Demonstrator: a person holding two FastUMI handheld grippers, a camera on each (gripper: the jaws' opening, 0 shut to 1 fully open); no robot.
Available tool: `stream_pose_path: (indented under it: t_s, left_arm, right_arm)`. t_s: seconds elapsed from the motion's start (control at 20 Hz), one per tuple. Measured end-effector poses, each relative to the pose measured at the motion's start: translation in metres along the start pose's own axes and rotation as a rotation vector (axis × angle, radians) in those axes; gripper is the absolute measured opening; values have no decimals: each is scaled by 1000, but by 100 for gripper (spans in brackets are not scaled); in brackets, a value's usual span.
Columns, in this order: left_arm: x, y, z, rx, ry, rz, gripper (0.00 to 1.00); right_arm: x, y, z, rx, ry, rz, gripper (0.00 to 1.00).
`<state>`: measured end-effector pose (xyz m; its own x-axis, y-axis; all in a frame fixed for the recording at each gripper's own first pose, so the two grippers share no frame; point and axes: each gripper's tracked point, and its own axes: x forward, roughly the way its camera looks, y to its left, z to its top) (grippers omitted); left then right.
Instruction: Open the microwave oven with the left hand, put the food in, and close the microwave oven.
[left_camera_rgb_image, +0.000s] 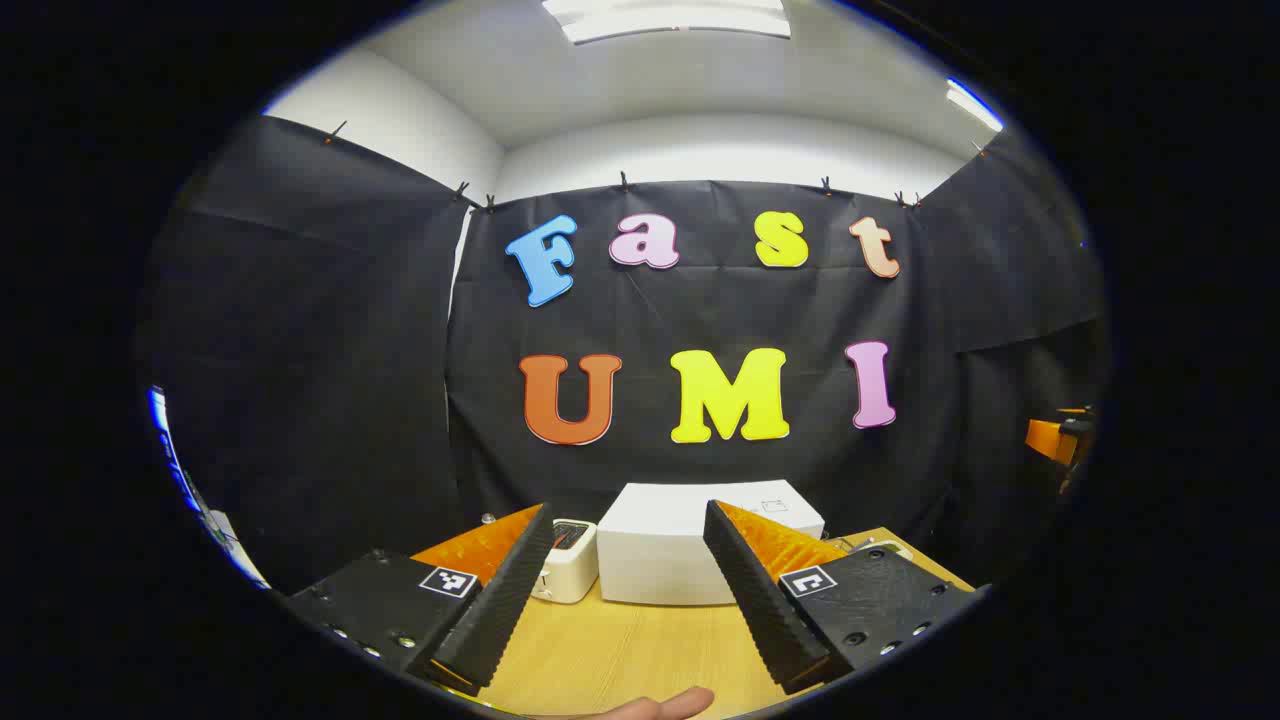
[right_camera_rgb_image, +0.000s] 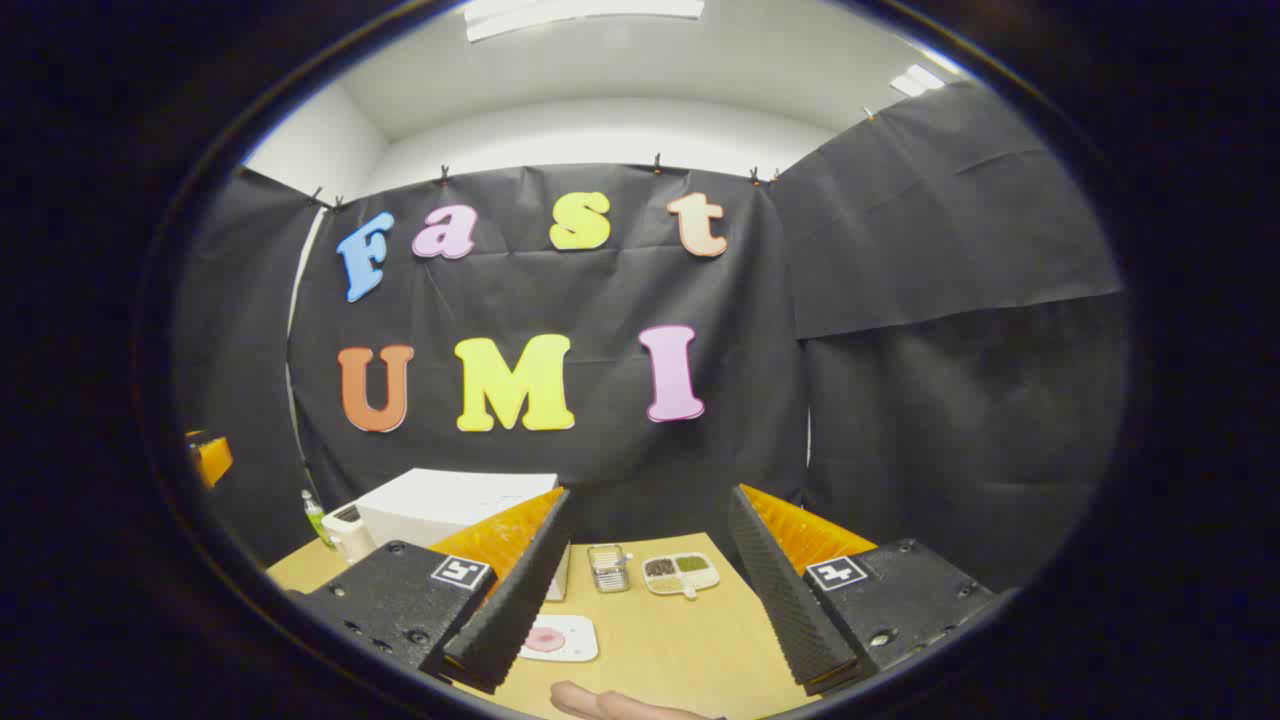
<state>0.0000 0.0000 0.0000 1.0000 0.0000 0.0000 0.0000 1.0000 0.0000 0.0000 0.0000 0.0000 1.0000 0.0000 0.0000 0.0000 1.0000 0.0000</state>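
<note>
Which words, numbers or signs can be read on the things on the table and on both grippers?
Markers on the left gripper and the right gripper: square black-and-white patterns, no words.
Top of the microwave: faint mark, too small to read.
Readable text: none.

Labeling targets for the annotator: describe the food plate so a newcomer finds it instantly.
Start at the white microwave at the back of the wooden table. In front of it, nearer the camera, lies a flat white plate with a pink piece of food on it. Unlike the divided dish of seasonings and the small clear box farther back, it has no compartments.
</note>
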Motion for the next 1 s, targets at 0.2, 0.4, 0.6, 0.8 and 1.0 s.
stream_pose_path:
  t_s: [0.2,0.4,0.6,0.8,1.0]
  left_arm:
    - [-2,4,-5,-18,12,8,94]
    - [0,4,-13,-13,33,-2,94]
    - [2,-6,-21,-11,60,-33,94]
    - [11,-12,-26,-10,60,-38,94]
    - [28,-40,-50,-44,97,-108,94]
  right_arm:
    - [-11,0,-2,5,8,19,94]
    - [-12,-9,0,0,-2,6,94]
    - [-11,-14,4,-14,-9,6,94]
    - [-11,-17,4,-7,-15,14,94]
    - [-8,-19,1,11,-23,32,100]
